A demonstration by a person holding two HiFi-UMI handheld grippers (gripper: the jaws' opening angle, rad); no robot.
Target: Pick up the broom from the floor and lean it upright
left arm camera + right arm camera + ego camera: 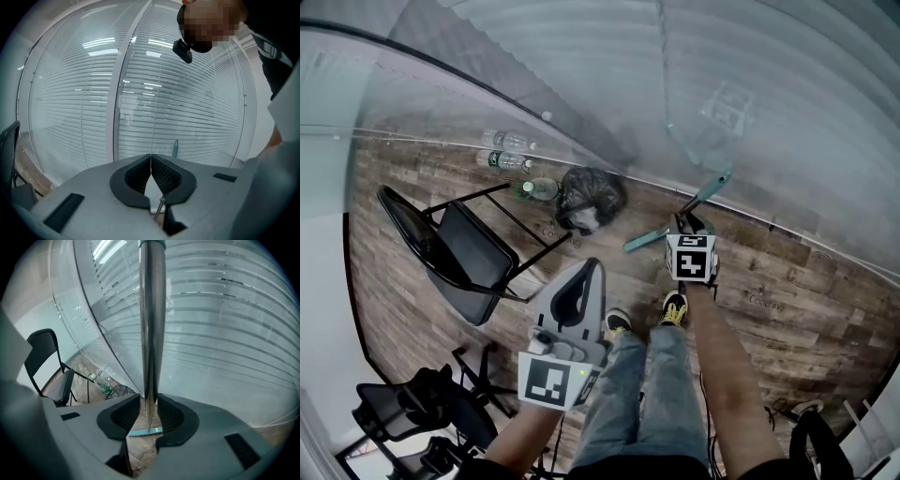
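The slim broom with a silver metal handle and teal head (647, 239) stands upright at 12 o'clock from the person's shoes, its head on the wood-plank floor (787, 281) and its handle rising against the glass wall with blinds (581, 66). The right gripper (689, 225) has its jaws parted loosely around the handle. The left gripper (591, 264), at 7 o'clock from the broom, is closed and empty. A black folding chair (469, 248) stands at 9 o'clock.

I count one broom (647, 240), three plastic bottles (504, 160), one black rubbish bag (591, 199), one black folding chair (469, 253) and one office chair (403, 412).
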